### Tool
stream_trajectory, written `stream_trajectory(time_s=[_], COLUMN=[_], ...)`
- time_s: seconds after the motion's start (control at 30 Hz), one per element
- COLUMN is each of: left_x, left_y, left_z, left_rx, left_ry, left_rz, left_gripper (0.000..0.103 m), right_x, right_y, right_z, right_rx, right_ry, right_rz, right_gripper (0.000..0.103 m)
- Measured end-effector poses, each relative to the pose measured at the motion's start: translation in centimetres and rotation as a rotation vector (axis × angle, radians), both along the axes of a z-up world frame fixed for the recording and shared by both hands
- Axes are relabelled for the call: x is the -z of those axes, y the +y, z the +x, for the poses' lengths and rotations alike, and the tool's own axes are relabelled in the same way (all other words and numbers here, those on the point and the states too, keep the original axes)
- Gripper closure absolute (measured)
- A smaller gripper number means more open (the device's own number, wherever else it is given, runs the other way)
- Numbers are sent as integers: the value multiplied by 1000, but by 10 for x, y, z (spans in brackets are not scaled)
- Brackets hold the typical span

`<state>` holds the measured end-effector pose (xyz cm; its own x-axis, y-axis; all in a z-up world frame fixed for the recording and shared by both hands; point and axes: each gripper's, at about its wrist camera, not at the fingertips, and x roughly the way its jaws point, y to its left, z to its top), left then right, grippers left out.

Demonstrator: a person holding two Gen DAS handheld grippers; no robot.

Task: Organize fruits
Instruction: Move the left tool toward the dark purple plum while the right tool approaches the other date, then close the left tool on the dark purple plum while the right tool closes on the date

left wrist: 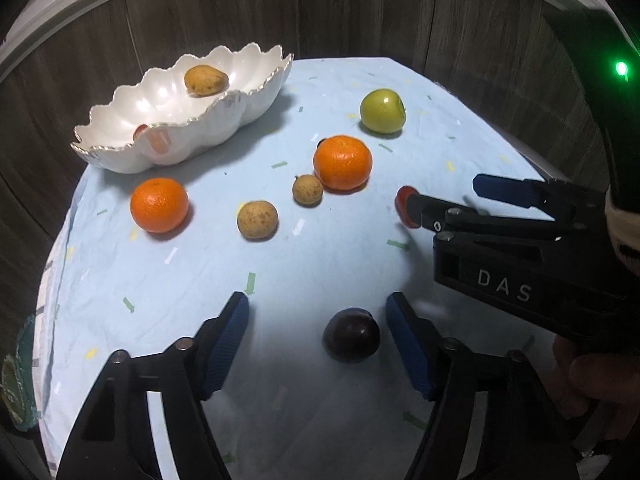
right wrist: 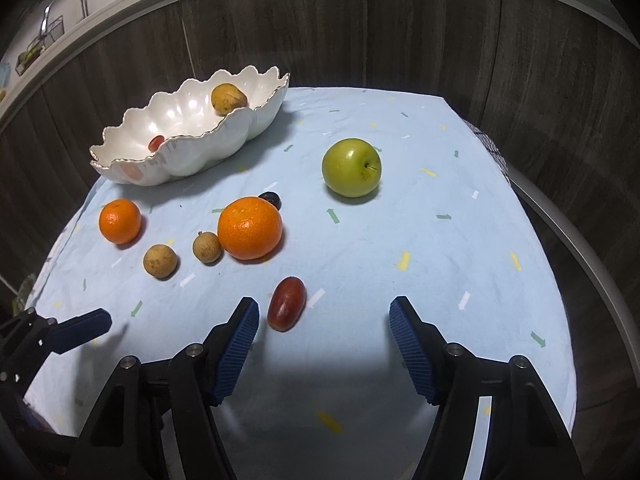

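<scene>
On the pale blue cloth (left wrist: pixel 340 248) a dark plum (left wrist: pixel 351 334) lies between the fingers of my left gripper (left wrist: pixel 318 308), nearer the right pad; neither pad touches it. My right gripper (right wrist: pixel 325 308) is open around an oblong red fruit (right wrist: pixel 286 309) that lies close to its left pad, untouched. A white scalloped bowl (left wrist: pixel 180 148) at the back left holds a brown fruit (left wrist: pixel 206 80) and a small red one (right wrist: pixel 156 143). Loose on the cloth are two oranges (right wrist: pixel 250 227) (right wrist: pixel 120 221), two small tan fruits (right wrist: pixel 160 261) (right wrist: pixel 207 247) and a green apple (right wrist: pixel 351 167).
A small dark fruit (right wrist: pixel 271 200) peeks from behind the larger orange. Dark wood panelling (right wrist: pixel 400 32) stands right behind the table. The cloth's edge drops off at the right (right wrist: pixel 552 280). A wire basket (right wrist: pixel 44 36) sits on a shelf above. A hand (left wrist: pixel 592 376) holds the right gripper.
</scene>
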<state>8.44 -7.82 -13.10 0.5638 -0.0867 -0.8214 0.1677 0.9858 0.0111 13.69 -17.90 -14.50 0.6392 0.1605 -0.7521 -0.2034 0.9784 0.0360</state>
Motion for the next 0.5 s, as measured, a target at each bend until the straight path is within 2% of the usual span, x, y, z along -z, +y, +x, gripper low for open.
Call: stream_trajectory(time_s=[0.1,0.3,0.43,0.5], left_x=[6,8,7,6], left_y=[-2,-6,-4,-4], left_z=[1,-3,-4,-4], left_rx=[10,32,32,39], left_ry=[22,10,6,4], left_rz=[-6,-9,-24,-29], left_gripper=[48,57,64,72], right_x=[2,10,14,14], right_y=[3,13,16,19], right_z=[1,3,4,4], right_rx=[-3,-18,-26,-36], right_ry=[2,9,14,9], right_rz=[-10,-35,-35,-39], right_gripper=[39,49,61,67])
